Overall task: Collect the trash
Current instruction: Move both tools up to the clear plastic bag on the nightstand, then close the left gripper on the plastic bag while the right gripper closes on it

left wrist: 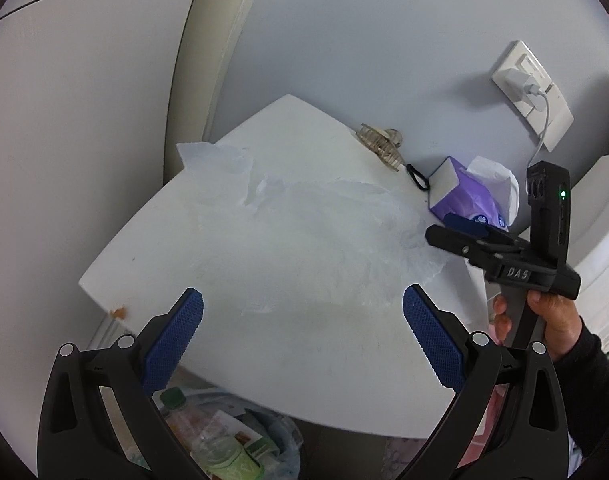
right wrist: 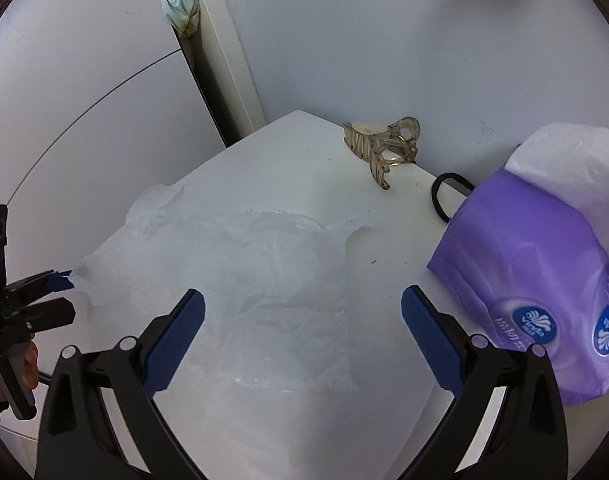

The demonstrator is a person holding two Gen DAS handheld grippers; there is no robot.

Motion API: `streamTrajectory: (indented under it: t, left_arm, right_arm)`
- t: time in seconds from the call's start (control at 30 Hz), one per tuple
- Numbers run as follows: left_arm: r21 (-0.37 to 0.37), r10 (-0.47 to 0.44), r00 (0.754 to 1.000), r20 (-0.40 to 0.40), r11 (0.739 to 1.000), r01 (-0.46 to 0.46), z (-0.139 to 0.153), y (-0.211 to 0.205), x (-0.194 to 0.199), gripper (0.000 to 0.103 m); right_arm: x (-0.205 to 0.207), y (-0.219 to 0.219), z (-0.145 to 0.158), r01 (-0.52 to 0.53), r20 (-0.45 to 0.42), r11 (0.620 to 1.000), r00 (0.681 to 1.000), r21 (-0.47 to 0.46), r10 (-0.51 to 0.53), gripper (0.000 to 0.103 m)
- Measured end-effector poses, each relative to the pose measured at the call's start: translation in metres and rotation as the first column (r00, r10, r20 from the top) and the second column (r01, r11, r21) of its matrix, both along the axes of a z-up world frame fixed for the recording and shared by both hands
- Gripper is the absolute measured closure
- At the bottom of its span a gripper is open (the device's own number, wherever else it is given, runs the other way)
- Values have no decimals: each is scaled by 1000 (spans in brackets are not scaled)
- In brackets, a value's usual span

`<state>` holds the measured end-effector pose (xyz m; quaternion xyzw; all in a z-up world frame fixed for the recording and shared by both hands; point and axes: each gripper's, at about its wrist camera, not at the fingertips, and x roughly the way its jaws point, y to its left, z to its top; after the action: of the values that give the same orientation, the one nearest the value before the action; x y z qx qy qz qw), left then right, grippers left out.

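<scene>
- Left wrist view looks down, close, over the white table (left wrist: 152, 248) from its near edge toward the wall.
- Right wrist view faces the same corner from nearer in.
- Both share the plastic sheet (left wrist: 304, 232), hair clip (left wrist: 378, 144) and tissue pack (left wrist: 464, 196).

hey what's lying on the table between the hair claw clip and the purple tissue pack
A black hair tie lies between the hair claw clip and the purple tissue pack, against the wall. The right wrist view shows it best.

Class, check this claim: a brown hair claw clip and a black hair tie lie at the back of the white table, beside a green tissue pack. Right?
One error: the tissue pack is purple, as the right wrist view shows. The hair claw clip, hair tie and table are as stated.
</scene>
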<state>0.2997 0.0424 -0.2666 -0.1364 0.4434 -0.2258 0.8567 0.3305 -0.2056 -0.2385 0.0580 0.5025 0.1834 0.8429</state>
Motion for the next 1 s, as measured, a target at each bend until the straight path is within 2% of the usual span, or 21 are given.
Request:
streamTrajectory:
  t: [0.23,0.43,0.47,0.57,0.63,0.67,0.73,0.8,0.93,1.0]
  left_arm:
    - [-32,13,1000,-13,999,-14,-5,-6,16,6]
    - [-29,27,1000,-3,999,-27,-6,-7,18,7]
    - [-30,30,1000,-3,999,-30,-7,-6,19,11]
    - [-30,35,999,-5,999,-35,-8,-5,21,21]
    - [-34,21,1000,-16,999,-21,-11,-6,22,29]
    - [-30,10,1000,-17,1000,-11,-13,-8,23,39]
    - [0,-12,1000,-3,1000,12,-14,-12,22,48]
    - [-1,-20,1000,-9,1000,20,-15,-12,24,66]
    - [9,-26,1000,-12,1000,27,-18,-15,27,79]
    - [14,-24,1000,-6,1000,24,-18,-15,27,90]
  right_arm:
    - [6,12,-1,-35,22,998,999,-51,36,7]
    - [13,25,1,-55,34,995,998,-79,58,7]
    - [14,27,0,-60,32,994,998,-86,63,9]
    - [16,33,-4,-70,21,992,997,-101,72,26]
    - [16,35,-7,-71,14,992,997,-106,73,27]
    - [15,36,-8,-72,9,992,997,-106,74,28]
    - [15,39,-11,-84,3,990,996,-113,84,37]
    - [14,41,-13,-91,1,987,996,-129,92,42]
    - [14,46,-15,-103,3,983,995,-154,105,50]
    - [14,48,-15,-107,6,981,994,-162,109,60]
